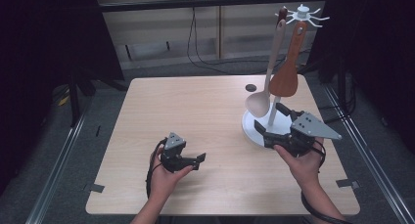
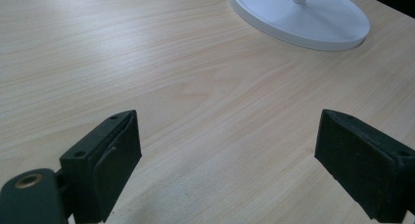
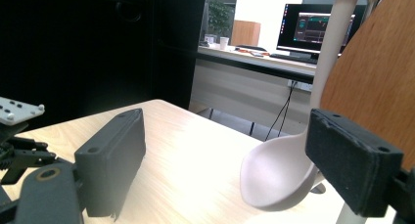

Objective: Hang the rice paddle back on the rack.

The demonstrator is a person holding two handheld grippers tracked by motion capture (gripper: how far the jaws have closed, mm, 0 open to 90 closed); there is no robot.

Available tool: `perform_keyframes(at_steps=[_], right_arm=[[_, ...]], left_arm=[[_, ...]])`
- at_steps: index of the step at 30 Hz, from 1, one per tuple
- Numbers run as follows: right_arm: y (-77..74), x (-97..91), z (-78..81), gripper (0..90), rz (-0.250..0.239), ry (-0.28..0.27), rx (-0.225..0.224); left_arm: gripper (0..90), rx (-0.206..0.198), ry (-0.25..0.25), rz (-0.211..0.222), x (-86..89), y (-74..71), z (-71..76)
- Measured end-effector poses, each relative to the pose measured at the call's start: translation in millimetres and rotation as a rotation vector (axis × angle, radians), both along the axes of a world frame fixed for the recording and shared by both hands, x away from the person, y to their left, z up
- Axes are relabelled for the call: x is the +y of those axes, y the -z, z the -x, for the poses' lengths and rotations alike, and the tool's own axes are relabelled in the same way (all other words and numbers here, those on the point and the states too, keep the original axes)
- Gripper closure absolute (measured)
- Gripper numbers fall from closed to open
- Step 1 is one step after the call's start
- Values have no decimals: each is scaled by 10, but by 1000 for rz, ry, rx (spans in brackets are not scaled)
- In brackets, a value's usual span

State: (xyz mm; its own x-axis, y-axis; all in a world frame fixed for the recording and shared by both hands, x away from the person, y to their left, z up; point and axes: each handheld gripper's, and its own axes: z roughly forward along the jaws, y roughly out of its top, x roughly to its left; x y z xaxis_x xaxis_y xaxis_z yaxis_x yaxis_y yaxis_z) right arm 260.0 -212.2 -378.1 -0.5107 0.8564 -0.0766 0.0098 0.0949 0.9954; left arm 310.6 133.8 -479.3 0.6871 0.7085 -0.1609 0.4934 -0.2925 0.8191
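We've got the pale spoon (image 1: 260,99) and brown spatula (image 1: 285,77) both hanging on the white rack (image 1: 259,131), right tool (image 1: 277,127) wide and empty at its base, left tool (image 1: 195,161) wide on the tabletop (image 1: 195,106).

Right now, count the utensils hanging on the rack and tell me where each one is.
2. A pale spoon hangs on the left of the rack, its bowl near the white base. A brown wooden spatula hangs just right of it. None seems hidden.
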Motion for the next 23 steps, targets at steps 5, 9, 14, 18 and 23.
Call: perform_keyframes(at_steps=[5,9,14,18,23], right_arm=[[81,23,1,158,13,-11,11],[141,40,-12,154,17,-28,32],[224,79,-13,157,9,-39,46],[273,67,-24,156,9,-38,54],[294,6,-36,155,-7,-29,63]], left_arm=[[97,0,-8,14,-3,-7,2],[97,1,-5,13,-3,-7,2],[96,1,-8,13,-5,-7,3],[96,-3,-6,16,7,-21,-5],[93,-8,-2,1,13,-24,-21]])
